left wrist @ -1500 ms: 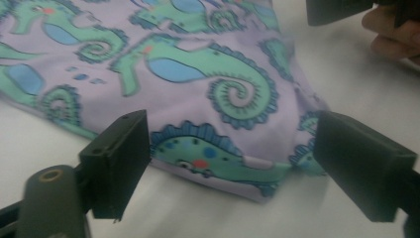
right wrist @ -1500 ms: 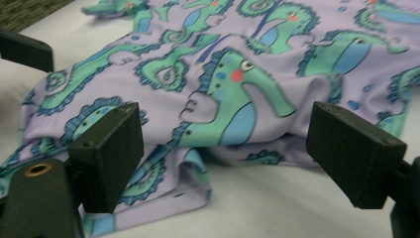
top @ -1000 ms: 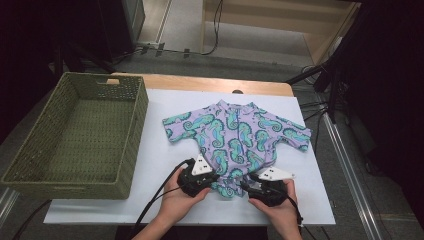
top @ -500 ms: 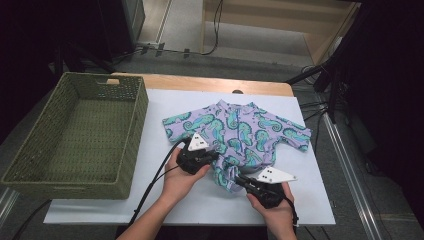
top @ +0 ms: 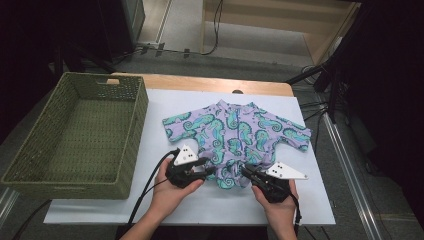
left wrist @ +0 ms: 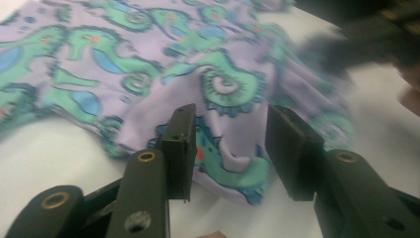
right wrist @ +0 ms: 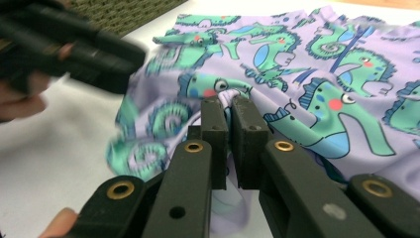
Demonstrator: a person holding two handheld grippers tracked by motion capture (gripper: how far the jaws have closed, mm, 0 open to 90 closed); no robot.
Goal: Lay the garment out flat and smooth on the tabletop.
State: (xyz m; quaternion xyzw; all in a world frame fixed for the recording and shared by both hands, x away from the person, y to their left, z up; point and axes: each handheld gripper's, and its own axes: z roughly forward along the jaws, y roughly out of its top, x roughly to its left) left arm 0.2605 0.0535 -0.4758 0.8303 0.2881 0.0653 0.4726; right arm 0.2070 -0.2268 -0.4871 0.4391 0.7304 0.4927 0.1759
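A small lilac shirt (top: 240, 132) printed with green seahorses lies flat on the white tabletop, its lower hem bunched up near me. In the left gripper view, my left gripper (left wrist: 233, 144) stands open astride a fold of the hem (left wrist: 223, 158), and its pads do not press on the cloth. Its jaws have just been opening. In the high view this gripper (top: 212, 171) sits at the hem's left end. My right gripper (right wrist: 227, 109) is shut on a pinch of the shirt's hem (right wrist: 230, 94). From above it (top: 246, 170) is at the hem's right end.
A green woven basket (top: 136, 135) stands at the left of the table, with nothing inside it. The white sheet (top: 150, 210) covers the tabletop, with a wooden edge (top: 200, 84) at the back. Cables (top: 150, 185) trail from both grippers toward me.
My left gripper went forward over the hem, then came back toward me, and it now stands open. The hem is more bunched than before. The right hand kept its place.
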